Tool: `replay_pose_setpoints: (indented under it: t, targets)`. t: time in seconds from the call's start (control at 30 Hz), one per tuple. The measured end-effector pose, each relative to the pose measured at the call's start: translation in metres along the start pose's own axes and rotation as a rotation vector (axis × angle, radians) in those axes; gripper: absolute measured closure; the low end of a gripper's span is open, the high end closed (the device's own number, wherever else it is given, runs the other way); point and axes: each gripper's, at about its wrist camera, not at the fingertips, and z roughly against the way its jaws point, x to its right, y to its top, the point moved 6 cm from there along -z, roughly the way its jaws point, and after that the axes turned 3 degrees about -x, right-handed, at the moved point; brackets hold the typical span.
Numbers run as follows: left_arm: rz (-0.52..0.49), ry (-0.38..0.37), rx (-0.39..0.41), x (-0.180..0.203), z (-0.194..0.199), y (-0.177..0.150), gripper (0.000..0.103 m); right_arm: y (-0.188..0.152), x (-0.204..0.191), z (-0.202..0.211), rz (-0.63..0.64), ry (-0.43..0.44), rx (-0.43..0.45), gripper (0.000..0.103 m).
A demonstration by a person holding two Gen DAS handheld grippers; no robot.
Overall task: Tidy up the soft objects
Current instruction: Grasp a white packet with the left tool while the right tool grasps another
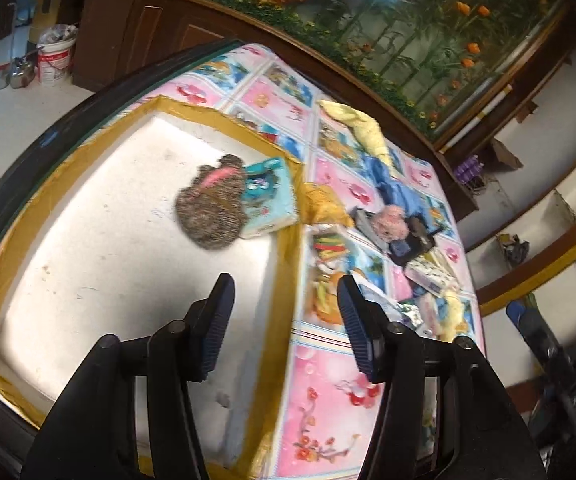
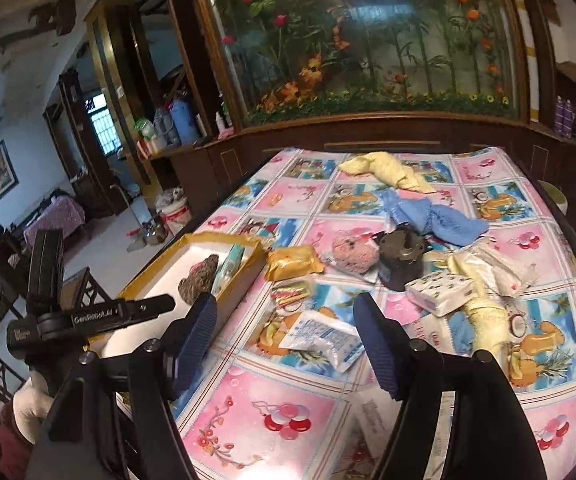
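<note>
Left gripper (image 1: 286, 312) open over box (image 1: 284, 264); brown plush (image 1: 212, 210), blurred, inside.

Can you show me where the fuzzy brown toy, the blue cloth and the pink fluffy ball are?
fuzzy brown toy (image 1: 212, 210), left wrist view, middle of its body.
blue cloth (image 2: 443, 218), right wrist view, its crumpled middle.
pink fluffy ball (image 2: 353, 254), right wrist view, its front face.

Left wrist view smeared by motion: brown plush toy (image 1: 212, 204) and teal packet (image 1: 266, 200) in the white box (image 1: 88, 248) lack sharp outlines, print unreadable. Box's near corner cut off behind left gripper (image 1: 284, 300). Pink fuzzy item (image 1: 389, 222) near table's far right edge blurred. Small white sachet (image 2: 321, 340): blue lettering too small to read.
</note>
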Motion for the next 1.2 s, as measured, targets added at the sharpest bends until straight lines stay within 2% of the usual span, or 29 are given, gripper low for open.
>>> replay_pose_setpoints:
  t: [0.1, 0.2, 0.3, 0.43, 0.53, 0.6, 0.67, 0.7, 0.73, 0.8, 0.83, 0.87, 0.97, 1.03, 1.2]
  targets:
    - [-0.048, -0.023, -0.065, 0.02, -0.017, -0.008, 0.042, -0.005, 0.035, -0.001, -0.039, -0.087, -0.02, 0.032]
    - [-0.151, -0.027, -0.087, 0.048, -0.026, -0.019, 0.042, -0.023, 0.074, -0.011, -0.146, -0.101, -0.085, 0.032]
    - [-0.239, -0.014, -0.127, 0.072, -0.041, -0.027, 0.042, -0.043, 0.096, -0.017, -0.181, -0.13, -0.131, 0.032]
    - [-0.392, 0.034, -0.169, 0.112, -0.076, -0.028, 0.042, -0.061, 0.108, -0.016, -0.209, -0.116, -0.176, 0.032]
    - [-0.461, 0.051, -0.201, 0.134, -0.114, -0.021, 0.042, -0.068, 0.114, -0.01, -0.218, -0.111, -0.188, 0.032]
    - [-0.485, 0.062, -0.267, 0.14, -0.142, -0.021, 0.042, -0.07, 0.115, -0.005, -0.217, -0.105, -0.187, 0.032]
    - [-0.486, 0.071, -0.368, 0.139, -0.164, -0.029, 0.041, -0.072, 0.115, -0.001, -0.214, -0.1, -0.186, 0.032]
    - [-0.508, 0.084, -0.374, 0.14, -0.165, -0.032, 0.041, -0.072, 0.116, 0.0, -0.214, -0.099, -0.187, 0.032]
    - [-0.521, 0.052, -0.428, 0.142, -0.163, -0.039, 0.041, -0.073, 0.116, 0.0, -0.214, -0.093, -0.189, 0.032]
    - [-0.476, -0.099, -0.552, 0.147, -0.149, -0.054, 0.041, -0.074, 0.116, -0.002, -0.207, -0.074, -0.197, 0.032]
    - [-0.475, -0.135, -0.57, 0.15, -0.139, -0.058, 0.041, -0.074, 0.115, -0.005, -0.2, -0.067, -0.203, 0.032]
    - [-0.517, -0.128, -0.545, 0.152, -0.126, -0.059, 0.041, -0.075, 0.112, -0.007, -0.188, -0.06, -0.209, 0.032]
    - [-0.663, -0.04, -0.43, 0.154, -0.094, -0.061, 0.041, -0.074, 0.1, -0.015, -0.138, -0.035, -0.232, 0.032]
    - [-0.725, 0.007, -0.36, 0.154, -0.082, -0.066, 0.041, -0.075, 0.094, -0.021, -0.099, -0.037, -0.246, 0.032]
    - [-0.88, 0.026, -0.309, 0.162, -0.095, -0.1, 0.041, -0.08, 0.092, -0.033, -0.004, -0.062, -0.31, 0.032]
